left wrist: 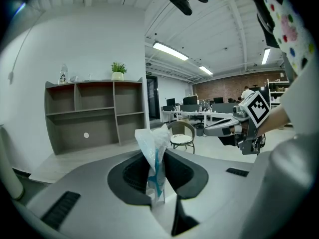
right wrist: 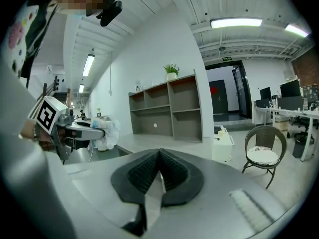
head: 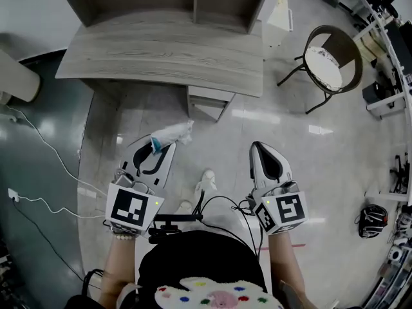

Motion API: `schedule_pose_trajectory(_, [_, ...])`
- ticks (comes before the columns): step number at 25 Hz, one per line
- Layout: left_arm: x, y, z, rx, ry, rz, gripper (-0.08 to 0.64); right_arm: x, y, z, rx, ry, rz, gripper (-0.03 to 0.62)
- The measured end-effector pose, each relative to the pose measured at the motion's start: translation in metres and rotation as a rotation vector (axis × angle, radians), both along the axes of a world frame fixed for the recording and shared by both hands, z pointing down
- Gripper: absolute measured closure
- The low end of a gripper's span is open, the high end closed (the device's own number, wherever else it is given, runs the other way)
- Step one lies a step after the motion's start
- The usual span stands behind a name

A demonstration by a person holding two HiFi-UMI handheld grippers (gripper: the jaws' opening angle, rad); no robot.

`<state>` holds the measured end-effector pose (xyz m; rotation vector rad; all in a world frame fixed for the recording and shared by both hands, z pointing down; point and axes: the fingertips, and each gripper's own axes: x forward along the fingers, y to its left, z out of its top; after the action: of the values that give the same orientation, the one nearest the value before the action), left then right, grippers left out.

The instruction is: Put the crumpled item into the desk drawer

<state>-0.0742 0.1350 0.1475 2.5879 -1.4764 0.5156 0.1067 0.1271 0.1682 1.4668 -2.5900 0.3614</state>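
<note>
Left gripper (head: 161,149) fingers pinch the crumpled item (head: 174,133), its long axis slanting ahead and rightward toward the table (head: 161,50); right gripper (head: 260,148) fingers are pressed together, empty

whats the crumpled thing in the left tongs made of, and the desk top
Crumpled white-and-blue wrapper: probably thin plastic film, translucent, slightly glossy, sharply creased where the left tongs pinch it.
Grey rectangular desk top: likely wood-grain laminate or veneer, matt, with long streaked grain lines.
</note>
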Motion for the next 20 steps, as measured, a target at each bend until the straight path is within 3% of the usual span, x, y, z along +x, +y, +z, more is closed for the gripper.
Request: schedule_pose_trajectory(20, [0.017,-0.077,0.0,-0.003,-0.011,-0.122,0.495,0.009,-0.089,0.012,-0.027,-0.021,-0.126,0.583])
